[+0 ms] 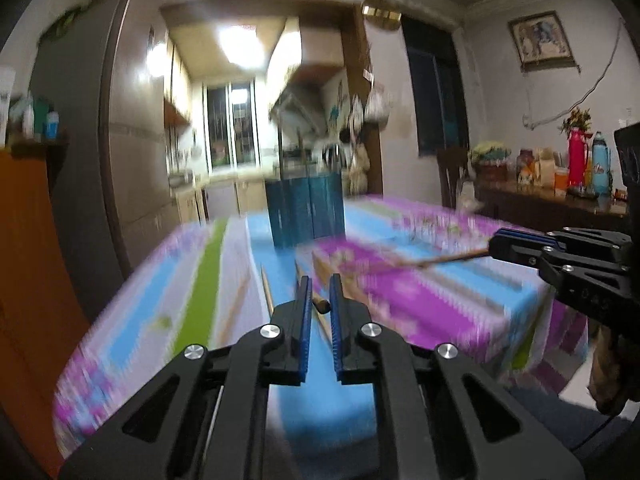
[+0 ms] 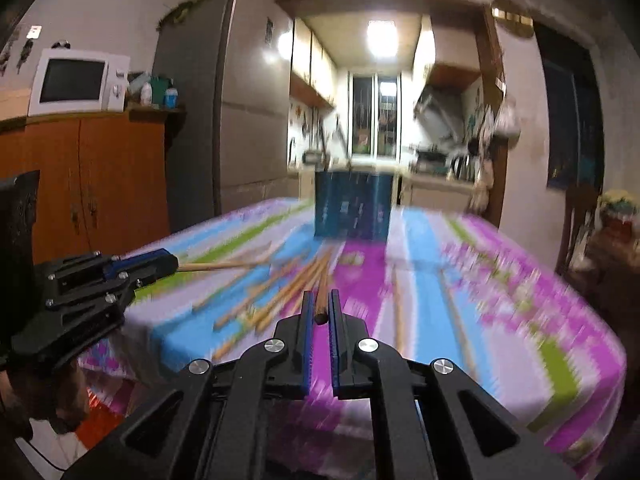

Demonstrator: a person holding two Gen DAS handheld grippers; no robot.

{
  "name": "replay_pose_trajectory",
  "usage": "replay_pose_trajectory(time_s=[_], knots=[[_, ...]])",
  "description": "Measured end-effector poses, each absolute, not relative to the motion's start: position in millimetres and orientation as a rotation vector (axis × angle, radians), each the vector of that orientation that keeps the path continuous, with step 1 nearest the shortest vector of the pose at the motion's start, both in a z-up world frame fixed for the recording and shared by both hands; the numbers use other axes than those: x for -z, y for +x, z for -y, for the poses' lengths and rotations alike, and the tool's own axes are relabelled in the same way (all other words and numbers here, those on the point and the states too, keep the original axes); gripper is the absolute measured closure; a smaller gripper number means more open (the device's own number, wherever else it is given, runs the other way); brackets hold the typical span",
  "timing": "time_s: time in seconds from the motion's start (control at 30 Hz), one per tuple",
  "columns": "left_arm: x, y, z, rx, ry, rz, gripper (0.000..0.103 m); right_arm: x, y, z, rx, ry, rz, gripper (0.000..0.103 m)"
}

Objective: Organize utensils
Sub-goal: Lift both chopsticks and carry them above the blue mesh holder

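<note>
Both views are motion-blurred. My left gripper (image 1: 319,294) is shut on a wooden chopstick (image 1: 320,305); it also shows in the right wrist view (image 2: 170,263) with its chopstick (image 2: 216,266) pointing right. My right gripper (image 2: 320,304) is shut on another wooden chopstick (image 2: 320,300); it shows in the left wrist view (image 1: 494,242) with its chopstick (image 1: 448,259) pointing left. A blue utensil holder (image 1: 306,208) (image 2: 352,206) stands at the far middle of the table with utensils in it. Several loose chopsticks (image 2: 280,292) lie on the tablecloth.
The table has a striped pink, blue and green cloth (image 2: 500,300). An orange cabinet (image 2: 92,180) with a microwave (image 2: 76,82) stands at the left. A sideboard with bottles (image 1: 580,164) stands at the right. A chair (image 1: 452,176) is beyond the table.
</note>
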State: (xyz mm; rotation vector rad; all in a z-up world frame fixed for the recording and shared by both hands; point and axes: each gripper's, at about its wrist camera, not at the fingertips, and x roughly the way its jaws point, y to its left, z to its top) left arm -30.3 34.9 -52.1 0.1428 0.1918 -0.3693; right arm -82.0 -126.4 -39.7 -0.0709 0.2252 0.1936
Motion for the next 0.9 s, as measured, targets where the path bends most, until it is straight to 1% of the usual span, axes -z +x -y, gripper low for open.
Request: replay_pose_trajectory(time_s=[0.13, 0.27, 0.37, 0.57, 0.9], knots=[[-6, -7, -33, 0.374, 0.142, -0.068, 0.097, -10, -71, 135, -0.212, -0.12, -0.11, 0.096], [-57, 36, -29, 0.398, 0.101, -0.038, 0.098, -58, -34, 143, -0.261, -0.137, -0.064, 0.096], [-84, 58, -20, 0.415, 0.101, -0.045, 0.098, -84, -4, 153, -0.289, -0.111, -0.081, 0.096], [-118, 73, -6, 0.443, 0.136, -0.044, 0.098, -126, 39, 169, -0.34, -0.068, -0.139, 0.096], [-150, 107, -3, 0.453, 0.108, -0.032, 0.098, -182, 85, 174, -0.377, -0.037, -0.186, 0.096]])
